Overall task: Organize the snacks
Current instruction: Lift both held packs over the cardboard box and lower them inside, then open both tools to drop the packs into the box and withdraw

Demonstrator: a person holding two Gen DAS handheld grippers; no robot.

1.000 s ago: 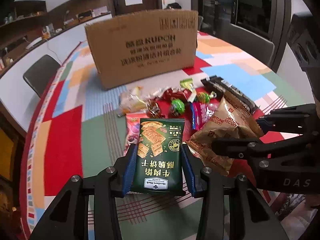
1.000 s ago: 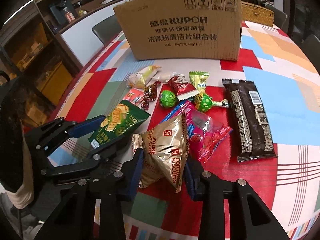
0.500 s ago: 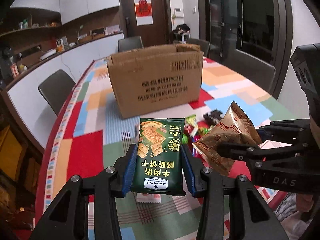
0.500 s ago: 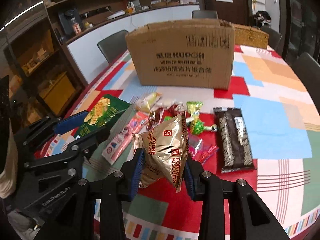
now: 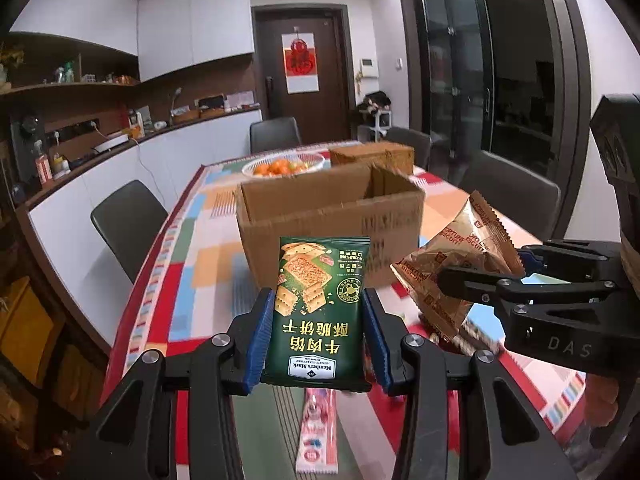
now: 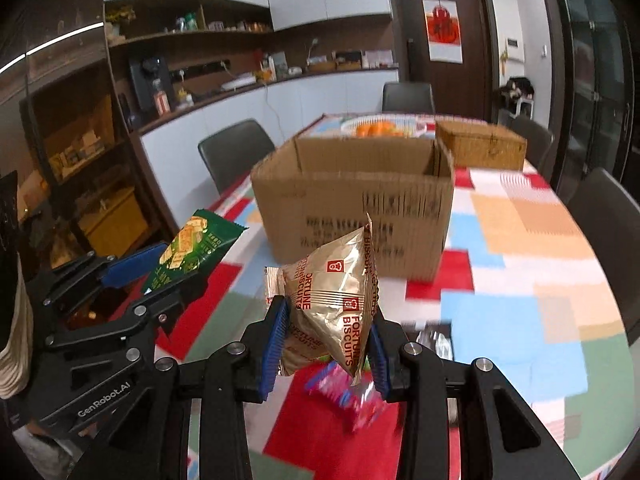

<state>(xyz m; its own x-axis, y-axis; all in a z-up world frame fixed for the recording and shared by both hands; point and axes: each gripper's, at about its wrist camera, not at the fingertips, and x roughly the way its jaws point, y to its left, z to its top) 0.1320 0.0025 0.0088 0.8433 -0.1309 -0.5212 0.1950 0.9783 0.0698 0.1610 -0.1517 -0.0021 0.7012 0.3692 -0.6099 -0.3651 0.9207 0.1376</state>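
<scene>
A: Left gripper (image 5: 318, 344) — clamping the green cracker packet (image 5: 320, 312) between blue pads, holding it upright at lower centre of the left wrist view, clear of the table (image 5: 192, 280).

B: Right gripper (image 6: 326, 344) — pinching the gold Fortune Biscuits bag (image 6: 336, 304), lower centre of the right wrist view, also raised off the cloth.

A: Cardboard box (image 5: 328, 216) — sitting open-topped at mid-frame, beyond both packets.

B: Pink wrapper (image 5: 318, 432) — lying flat on the table at bottom centre, under the green packet. Bowl of oranges (image 5: 280, 166) — showing behind the box.
</scene>
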